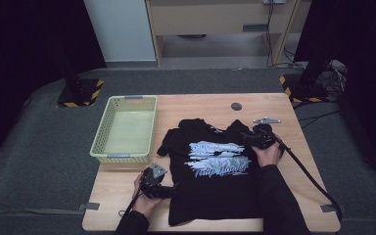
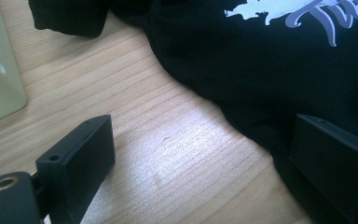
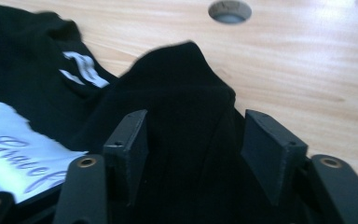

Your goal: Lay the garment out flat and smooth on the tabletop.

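T-shirt | pale script print, partly visible; not clearly legible

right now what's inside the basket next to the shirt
The basket looks empty in the high view: its pale floor shows bare, with nothing on it. Its near wall hides a thin strip of floor closest to the person. The black shirt lies on the table beside it.

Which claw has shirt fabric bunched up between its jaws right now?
The right claw: a raised fold of the black T-shirt stands between its open jaws. The left claw straddles bare table at the shirt's edge.
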The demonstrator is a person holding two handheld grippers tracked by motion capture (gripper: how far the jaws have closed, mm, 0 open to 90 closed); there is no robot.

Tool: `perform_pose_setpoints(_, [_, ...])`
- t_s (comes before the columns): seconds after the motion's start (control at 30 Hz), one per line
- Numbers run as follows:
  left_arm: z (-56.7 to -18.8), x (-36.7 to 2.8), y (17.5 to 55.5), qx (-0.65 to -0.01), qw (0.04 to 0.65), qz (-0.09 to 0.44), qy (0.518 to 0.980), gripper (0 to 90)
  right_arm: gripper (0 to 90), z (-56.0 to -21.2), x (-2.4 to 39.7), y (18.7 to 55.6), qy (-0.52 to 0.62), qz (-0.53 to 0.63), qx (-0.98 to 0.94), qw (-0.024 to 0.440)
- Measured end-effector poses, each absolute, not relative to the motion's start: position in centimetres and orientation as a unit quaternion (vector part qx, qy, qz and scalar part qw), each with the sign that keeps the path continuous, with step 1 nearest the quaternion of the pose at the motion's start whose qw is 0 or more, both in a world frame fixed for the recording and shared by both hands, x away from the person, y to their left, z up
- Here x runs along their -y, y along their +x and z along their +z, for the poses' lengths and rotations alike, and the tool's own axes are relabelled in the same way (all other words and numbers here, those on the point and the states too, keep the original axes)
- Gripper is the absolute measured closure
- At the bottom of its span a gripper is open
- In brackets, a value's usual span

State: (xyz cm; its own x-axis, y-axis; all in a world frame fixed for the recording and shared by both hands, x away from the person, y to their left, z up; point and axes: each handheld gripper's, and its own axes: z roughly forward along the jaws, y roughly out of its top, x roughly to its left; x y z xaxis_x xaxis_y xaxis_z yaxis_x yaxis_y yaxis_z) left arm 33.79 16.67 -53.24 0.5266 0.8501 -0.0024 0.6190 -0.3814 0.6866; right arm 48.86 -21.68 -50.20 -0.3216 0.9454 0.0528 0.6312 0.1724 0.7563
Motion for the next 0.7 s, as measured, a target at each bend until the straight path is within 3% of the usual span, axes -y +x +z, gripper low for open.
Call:
perform_pose_setpoints(0.2, [-53.2, -16.7, 33.8, -0.452, 0.324, 0.178, 0.812, 6.5, 56.7, -51.5, 21.8, 49.8, 0.548, 0.329, -0.737, 0.22])
perform_pose_setpoints(0.4, [-53.2, -16.7, 33.8, -0.451, 0.323, 0.178, 0.813, 6.5, 81.7, -52.4, 21.9, 50.5, 0.558, 0.303, -0.743, 0.212])
perform_pose_setpoints(0.6, [-53.2, -16.7, 33.8, -0.45, 0.324, 0.177, 0.813, 6.5, 84.6, -51.6, 22.2, 51.2, 0.562, 0.326, -0.726, 0.225])
perform_pose_setpoints(0.7, [-53.2, -16.7, 33.9, -0.449, 0.324, 0.177, 0.814, 6.5, 84.3, -50.6, 22.1, 51.6, 0.553, 0.338, -0.717, 0.256])
